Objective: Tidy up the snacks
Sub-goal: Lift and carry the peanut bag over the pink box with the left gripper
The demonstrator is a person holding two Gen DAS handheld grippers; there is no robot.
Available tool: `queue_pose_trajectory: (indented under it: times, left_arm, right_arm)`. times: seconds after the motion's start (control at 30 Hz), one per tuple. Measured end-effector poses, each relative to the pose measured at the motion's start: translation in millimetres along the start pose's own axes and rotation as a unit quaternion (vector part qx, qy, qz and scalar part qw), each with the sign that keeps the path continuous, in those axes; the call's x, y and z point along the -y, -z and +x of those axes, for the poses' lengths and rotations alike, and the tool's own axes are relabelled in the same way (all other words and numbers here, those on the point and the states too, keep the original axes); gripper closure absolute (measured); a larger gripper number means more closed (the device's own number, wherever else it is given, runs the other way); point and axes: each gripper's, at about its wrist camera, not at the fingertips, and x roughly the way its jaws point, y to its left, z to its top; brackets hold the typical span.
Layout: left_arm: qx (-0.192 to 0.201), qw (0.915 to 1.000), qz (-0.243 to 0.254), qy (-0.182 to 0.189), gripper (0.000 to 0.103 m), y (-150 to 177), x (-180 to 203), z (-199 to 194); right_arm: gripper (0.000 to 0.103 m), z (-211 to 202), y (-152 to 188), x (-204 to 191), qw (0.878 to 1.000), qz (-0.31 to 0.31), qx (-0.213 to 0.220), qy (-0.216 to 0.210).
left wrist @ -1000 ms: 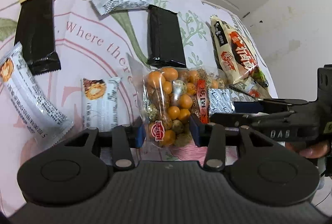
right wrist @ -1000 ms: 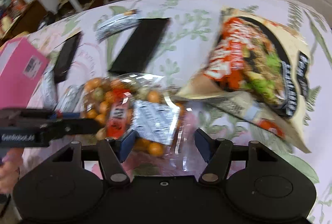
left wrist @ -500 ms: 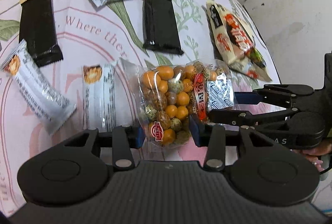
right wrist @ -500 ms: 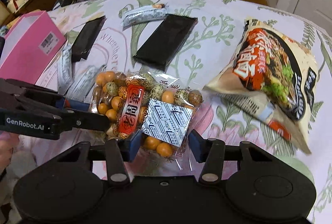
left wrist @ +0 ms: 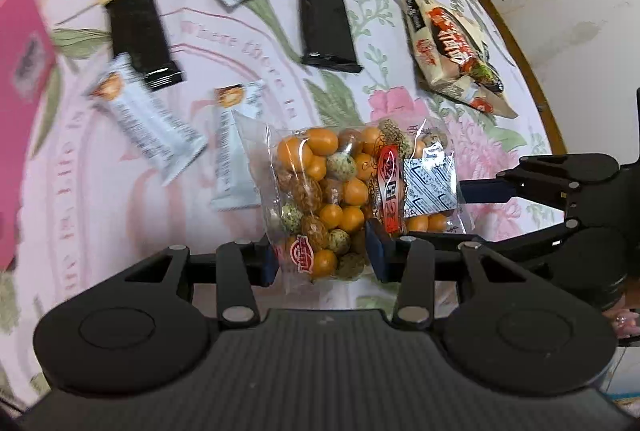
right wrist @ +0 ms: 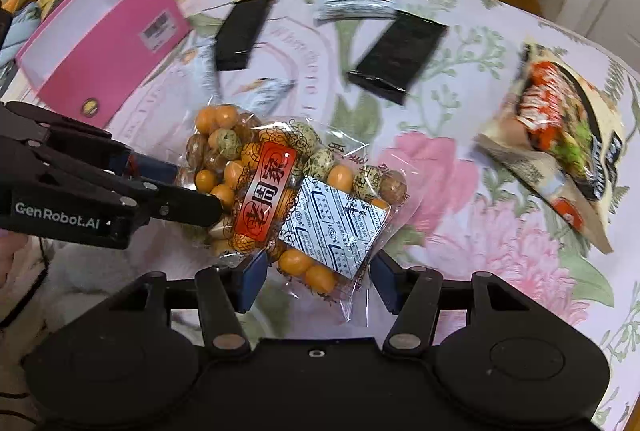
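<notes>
Above the flowered worktop (right wrist: 460, 191), a clear crinkly bag of coated nuts (left wrist: 340, 191) hangs between both tools, lumpy with round orange and speckled pieces, a red label band and a flat white sachet inside. The left gripper (left wrist: 320, 259) has its blue-padded fingers (left wrist: 266, 259) closed on the bag's near end, and the bag's long axis runs away from that camera. The right gripper (right wrist: 316, 277) brackets the sachet corner with fingers set fairly wide; contact there cannot be told. Beyond the bag lie two glossy black flat packets (left wrist: 326, 27), white wrapped bars (left wrist: 148, 115) to its left, a cream noodle bag (right wrist: 560, 135) to its right, and an open pink box (right wrist: 100, 43) at far left.
</notes>
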Motion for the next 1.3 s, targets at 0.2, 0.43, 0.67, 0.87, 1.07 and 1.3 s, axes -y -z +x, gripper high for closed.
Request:
queue_pose_trajectory:
  times: [0.2, 0.43, 0.67, 0.87, 1.07, 1.3]
  left_arm:
    - [0.004, 0.9995, -0.032, -0.003, 0.062, 26.5, -19.1, -34.8]
    - [0.017, 0.9981, -0.059, 0.0, 0.062, 54.2, -46.7, -88.0]
    - [0.056, 0.9955, -0.067, -0.036, 0.062, 70.1, -89.4, -156.0]
    - [0.071, 0.9898, -0.094, -0.081, 0.062, 72.3, -130.2, -196.1]
    - [0.105, 0.9786, -0.085, -0.156, 0.062, 54.3, -158.4, -226.1]
    - [0.154, 0.964, -0.102, -0.191, 0.062, 12.3, -204.9, -220.1]
  right_arm:
    - [0.04, -12.5, 2.5, -36.9, 0.999, -0.029, -0.014, -0.018]
    - [0.04, -37.2, -4.6, -85.8, 0.996, -0.072, -0.025, -0.048]
    - [0.054, -61.1, -31.5, -140.0, 0.984, -0.148, 0.005, -0.098]
    - [0.06, -53.8, -58.1, -184.3, 0.973, -0.184, 0.024, -0.137]
    - [0.06, -32.1, -97.9, -214.5, 0.971, -0.165, 0.031, -0.173]
    - [0.06, -1.5, -148.9, -224.3, 0.974, -0.133, 0.081, -0.162]
